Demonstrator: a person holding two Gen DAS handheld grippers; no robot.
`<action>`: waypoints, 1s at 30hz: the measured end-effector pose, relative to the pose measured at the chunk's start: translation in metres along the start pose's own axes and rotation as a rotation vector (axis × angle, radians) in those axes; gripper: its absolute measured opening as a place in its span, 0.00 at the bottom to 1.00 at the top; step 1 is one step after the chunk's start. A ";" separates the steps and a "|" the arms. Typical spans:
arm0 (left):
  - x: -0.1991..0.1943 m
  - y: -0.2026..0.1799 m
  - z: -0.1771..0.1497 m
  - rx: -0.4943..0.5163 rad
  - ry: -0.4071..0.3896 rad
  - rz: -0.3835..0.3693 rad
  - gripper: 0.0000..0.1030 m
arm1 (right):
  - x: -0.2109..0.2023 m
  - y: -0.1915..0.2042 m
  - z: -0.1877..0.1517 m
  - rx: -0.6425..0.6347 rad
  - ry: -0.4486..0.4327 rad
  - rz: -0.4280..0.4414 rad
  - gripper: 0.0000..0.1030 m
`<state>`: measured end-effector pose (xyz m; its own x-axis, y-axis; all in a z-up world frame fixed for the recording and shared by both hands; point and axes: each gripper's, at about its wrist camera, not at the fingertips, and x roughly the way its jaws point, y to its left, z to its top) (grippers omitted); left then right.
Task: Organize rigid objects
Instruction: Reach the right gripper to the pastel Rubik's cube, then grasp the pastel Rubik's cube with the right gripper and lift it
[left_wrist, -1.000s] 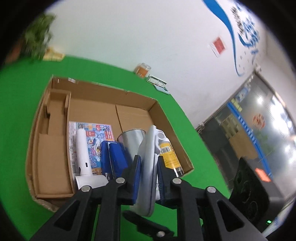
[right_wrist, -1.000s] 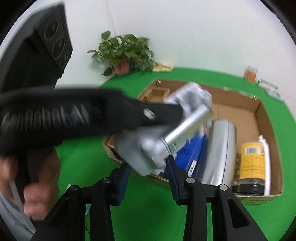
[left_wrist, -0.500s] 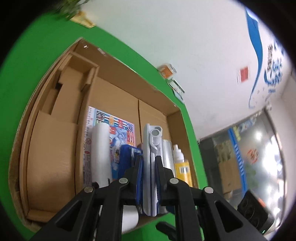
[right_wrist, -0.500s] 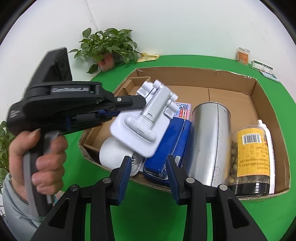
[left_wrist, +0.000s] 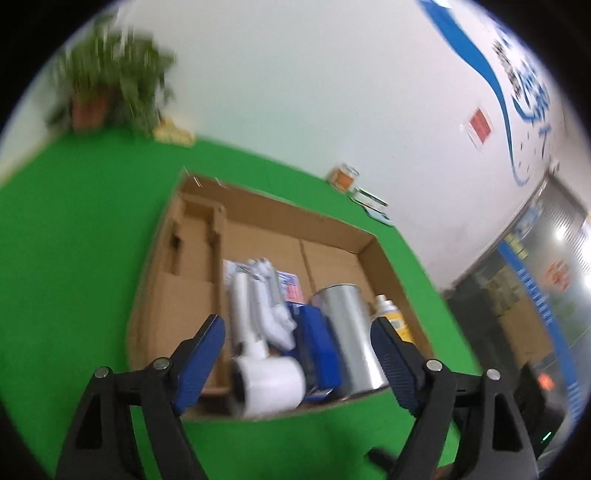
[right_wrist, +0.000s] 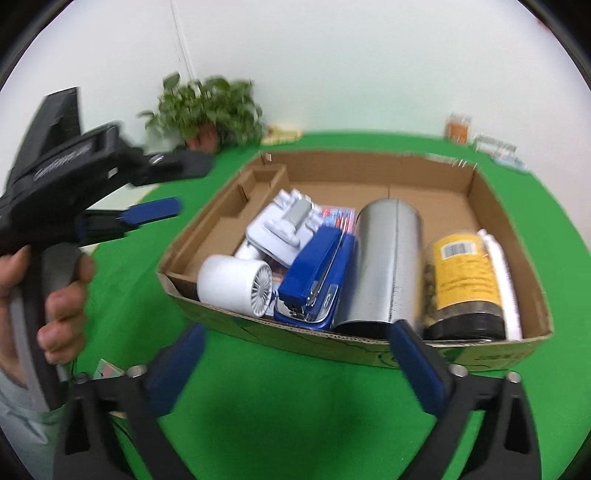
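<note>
A cardboard box (right_wrist: 491, 192) (left_wrist: 384, 254) sits on the green table. In it lie a grey-white stand (right_wrist: 284, 227) (left_wrist: 264, 295), a white hand fan (right_wrist: 234, 282) (left_wrist: 266, 380), a blue stapler (right_wrist: 314, 273) (left_wrist: 317, 347), a steel tumbler (right_wrist: 388, 258) (left_wrist: 345, 325) and a yellow-labelled jar (right_wrist: 465, 273) (left_wrist: 395, 321). The stand rests on the fan handle and a printed card. My left gripper (left_wrist: 297, 365) is open and empty just before the box's near wall; it also shows at the left of the right wrist view (right_wrist: 162, 192). My right gripper (right_wrist: 295, 365) is open and empty, short of the box's near wall.
A potted plant (right_wrist: 207, 110) (left_wrist: 110, 85) stands at the table's back left by the wall. A small orange jar (right_wrist: 458, 127) (left_wrist: 343, 177) and flat packets (right_wrist: 498, 149) sit at the back right. A dark speaker (left_wrist: 539, 398) is at the right edge.
My left gripper let go of the grey-white stand, which now lies in the box, then opened wide and drew back. My right gripper opened wider and also pulled back.
</note>
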<state>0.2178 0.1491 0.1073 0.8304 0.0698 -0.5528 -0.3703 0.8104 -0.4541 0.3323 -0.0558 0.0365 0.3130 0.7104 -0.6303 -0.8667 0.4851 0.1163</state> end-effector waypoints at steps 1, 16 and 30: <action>-0.015 -0.005 -0.008 0.037 -0.028 0.033 0.79 | -0.007 0.004 -0.004 -0.012 -0.018 -0.001 0.99; -0.053 0.094 -0.137 -0.175 0.257 0.314 0.77 | -0.054 0.073 -0.102 -0.100 0.058 0.321 0.99; 0.003 -0.029 -0.201 -0.064 0.463 -0.083 0.61 | -0.093 0.030 -0.172 -0.074 0.102 0.276 0.99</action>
<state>0.1474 0.0089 -0.0216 0.5909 -0.2720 -0.7595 -0.3473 0.7639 -0.5438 0.2105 -0.1950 -0.0330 0.0242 0.7536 -0.6569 -0.9406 0.2397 0.2403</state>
